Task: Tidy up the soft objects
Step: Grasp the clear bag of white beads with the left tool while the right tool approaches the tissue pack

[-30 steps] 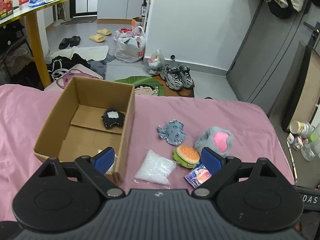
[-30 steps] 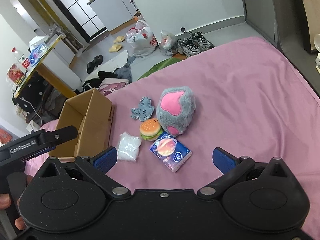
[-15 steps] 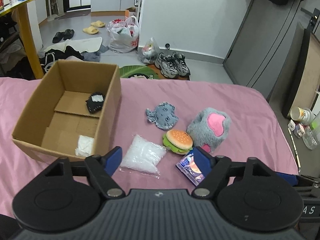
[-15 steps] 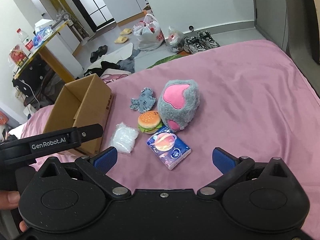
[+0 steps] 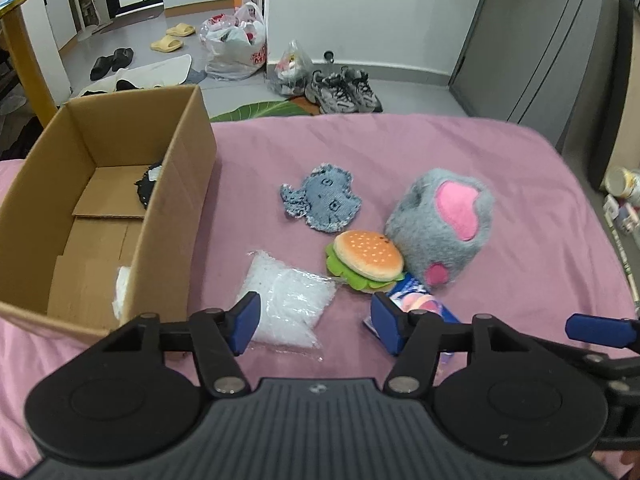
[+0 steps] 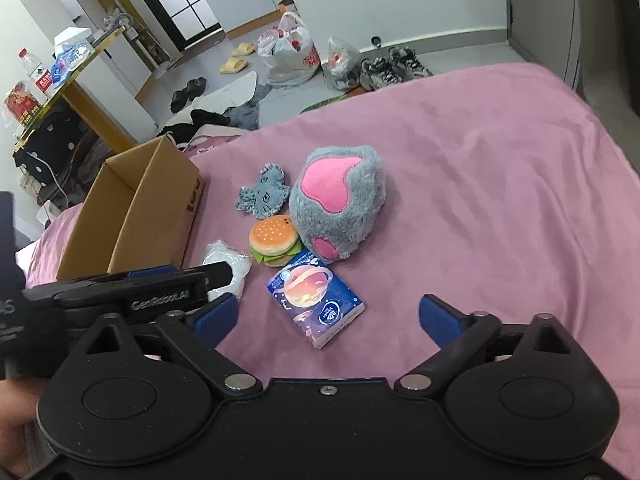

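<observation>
A smooth pink bedsheet (image 5: pixel 460 152) fills the middle of both views, and on it, left of centre, stands an open brown corrugated cardboard box (image 5: pixel 176 216) with a frayed black fabric patch (image 5: pixel 146 184) on its floor flaps and a bit of crinkled white material (image 5: pixel 122 292) at its near corner. Right of the box lie the soft things: a fringed blue denim patch shaped like a little animal (image 5: pixel 322 202), a fluffy grey plush paw with pink felt pads (image 5: pixel 440 224), a squashy hamburger toy with an orange seeded bun and green felt lettuce (image 5: pixel 366 260) touching the paw, a clear plastic bag of white granules (image 5: pixel 286 304), and a glossy blue tissue pack printed with a ringed planet (image 6: pixel 316 300); its small writing is too blurred to read. The left gripper (image 5: pixel 314 322) hangs low in the frame with its blue-padded fingers spread around the near end of the bag, gripping nothing. The right gripper (image 6: pixel 326 320) stands wide open and empty over the tissue pack. In the right wrist view, white lettering "GenRobot.AI" shows on the left gripper's black arm at the lower left.
</observation>
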`<action>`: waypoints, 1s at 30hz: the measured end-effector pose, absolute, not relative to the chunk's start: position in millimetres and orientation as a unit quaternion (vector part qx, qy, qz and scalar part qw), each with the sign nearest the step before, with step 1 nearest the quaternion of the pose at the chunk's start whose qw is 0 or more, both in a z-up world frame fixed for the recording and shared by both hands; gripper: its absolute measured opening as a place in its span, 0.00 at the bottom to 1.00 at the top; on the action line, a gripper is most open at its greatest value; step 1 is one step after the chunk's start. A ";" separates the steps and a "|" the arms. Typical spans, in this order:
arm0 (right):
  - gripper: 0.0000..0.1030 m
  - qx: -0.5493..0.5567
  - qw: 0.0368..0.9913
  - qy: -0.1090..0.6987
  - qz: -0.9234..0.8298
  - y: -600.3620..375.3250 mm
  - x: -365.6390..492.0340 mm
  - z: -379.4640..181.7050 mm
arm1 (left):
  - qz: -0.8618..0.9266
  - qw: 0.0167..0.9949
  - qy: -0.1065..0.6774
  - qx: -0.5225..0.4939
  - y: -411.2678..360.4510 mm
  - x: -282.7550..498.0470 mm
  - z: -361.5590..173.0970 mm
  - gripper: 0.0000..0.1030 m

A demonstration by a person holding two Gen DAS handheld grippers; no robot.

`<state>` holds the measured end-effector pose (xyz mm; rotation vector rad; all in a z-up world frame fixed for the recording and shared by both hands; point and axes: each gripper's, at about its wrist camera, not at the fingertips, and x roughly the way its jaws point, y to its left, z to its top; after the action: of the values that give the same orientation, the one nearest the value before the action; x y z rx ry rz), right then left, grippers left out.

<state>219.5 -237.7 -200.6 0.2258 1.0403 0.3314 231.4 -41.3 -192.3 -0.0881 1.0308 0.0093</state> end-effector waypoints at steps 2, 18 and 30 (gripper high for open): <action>0.84 0.107 0.843 0.504 0.157 -237.2 223.7 -206.8 | 0.004 0.866 0.498 -0.034 -41.1 237.5 -200.2 0.58; 0.83 0.059 0.820 0.540 0.179 -214.0 239.1 -233.3 | 0.036 0.853 0.521 0.008 -42.6 256.1 -244.3 0.60; 0.83 0.020 0.825 0.538 0.172 -192.4 244.9 -250.1 | 0.020 0.862 0.506 -0.032 -34.5 253.0 -237.7 0.38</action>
<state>244.9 -192.4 -250.1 0.0431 1.1439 0.3663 253.0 -34.5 -237.7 -0.0667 1.0622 0.0417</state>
